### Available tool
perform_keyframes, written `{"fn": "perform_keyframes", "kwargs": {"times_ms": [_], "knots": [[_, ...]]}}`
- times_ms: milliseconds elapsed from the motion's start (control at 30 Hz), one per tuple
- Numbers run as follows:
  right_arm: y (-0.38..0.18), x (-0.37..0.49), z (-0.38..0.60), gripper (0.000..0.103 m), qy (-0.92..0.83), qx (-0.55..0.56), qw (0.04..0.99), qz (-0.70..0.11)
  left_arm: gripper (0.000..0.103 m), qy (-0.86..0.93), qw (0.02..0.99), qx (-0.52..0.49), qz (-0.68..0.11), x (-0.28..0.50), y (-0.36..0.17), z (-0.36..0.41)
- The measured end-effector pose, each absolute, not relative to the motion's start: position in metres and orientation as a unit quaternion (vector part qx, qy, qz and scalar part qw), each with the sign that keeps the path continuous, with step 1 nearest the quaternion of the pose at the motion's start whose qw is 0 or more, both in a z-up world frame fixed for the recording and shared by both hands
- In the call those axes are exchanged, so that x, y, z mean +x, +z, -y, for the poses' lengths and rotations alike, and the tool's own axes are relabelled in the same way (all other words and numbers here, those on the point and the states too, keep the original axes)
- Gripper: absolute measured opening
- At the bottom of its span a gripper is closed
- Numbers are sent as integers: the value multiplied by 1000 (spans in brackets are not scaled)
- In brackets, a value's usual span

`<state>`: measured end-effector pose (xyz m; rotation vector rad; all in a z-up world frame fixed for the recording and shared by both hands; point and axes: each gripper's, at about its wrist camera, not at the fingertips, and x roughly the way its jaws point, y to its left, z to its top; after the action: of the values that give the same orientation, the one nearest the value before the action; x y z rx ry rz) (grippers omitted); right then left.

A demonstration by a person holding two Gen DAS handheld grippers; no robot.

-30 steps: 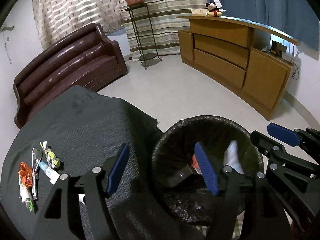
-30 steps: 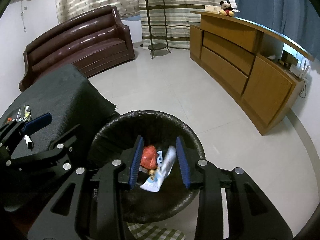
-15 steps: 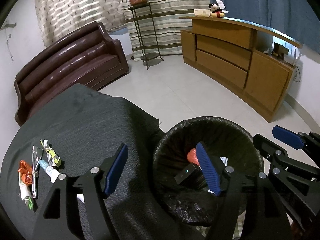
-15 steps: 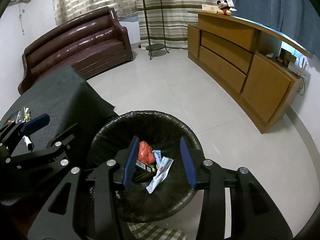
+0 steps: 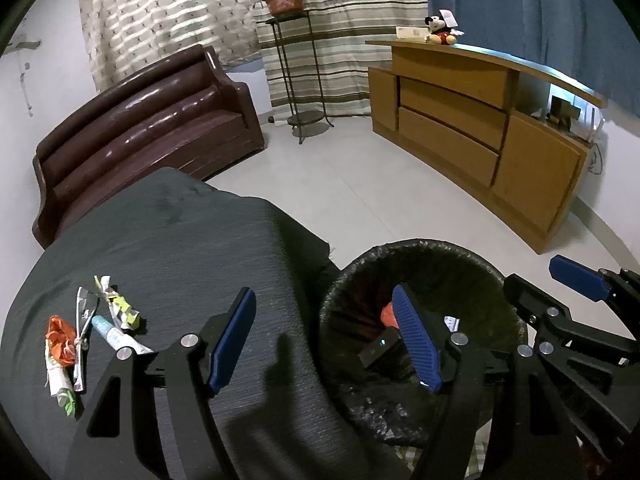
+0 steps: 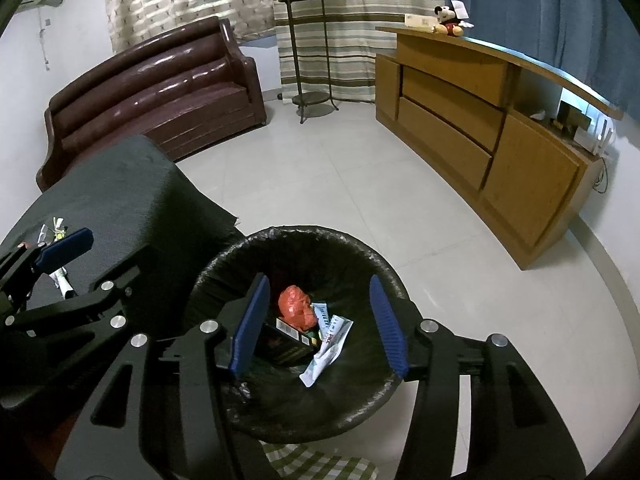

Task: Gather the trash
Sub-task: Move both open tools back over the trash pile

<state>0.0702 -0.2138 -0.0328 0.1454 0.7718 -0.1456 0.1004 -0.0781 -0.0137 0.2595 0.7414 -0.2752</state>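
Two scraps down! The right tongs [image 6: 318, 324] have just spread over the bin [image 6: 360, 258], wrapper [image 6: 326, 346] now inside. Left tongs [image 5: 324, 342] gape empty; more trash [image 5: 86, 330] waits on the worktop [image 5: 180, 232].

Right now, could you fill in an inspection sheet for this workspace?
Surface: dark cloth-covered table, beside the bin.
Job's things: black-lined trash bin on the floor holds an orange wrapper, a white packet and a dark box.
Clutter: wrapper pile lies on the table's left part.
Claws: left claw open, empty, straddling the table edge and bin; right claw open above the bin, jaws just been opening, nothing between them.
Cables: one at the cabinet's right end.
Surroundings: brown sofa, plant stand, curtains.
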Motion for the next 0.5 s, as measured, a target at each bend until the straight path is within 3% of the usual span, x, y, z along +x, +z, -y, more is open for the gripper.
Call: {"fn": "perform_keyframes", "kwargs": {"times_ms": [500], "knots": [[-23, 71, 154, 51, -23, 49, 925, -377, 69, -80, 925, 88, -362, 93, -2, 14]]}}
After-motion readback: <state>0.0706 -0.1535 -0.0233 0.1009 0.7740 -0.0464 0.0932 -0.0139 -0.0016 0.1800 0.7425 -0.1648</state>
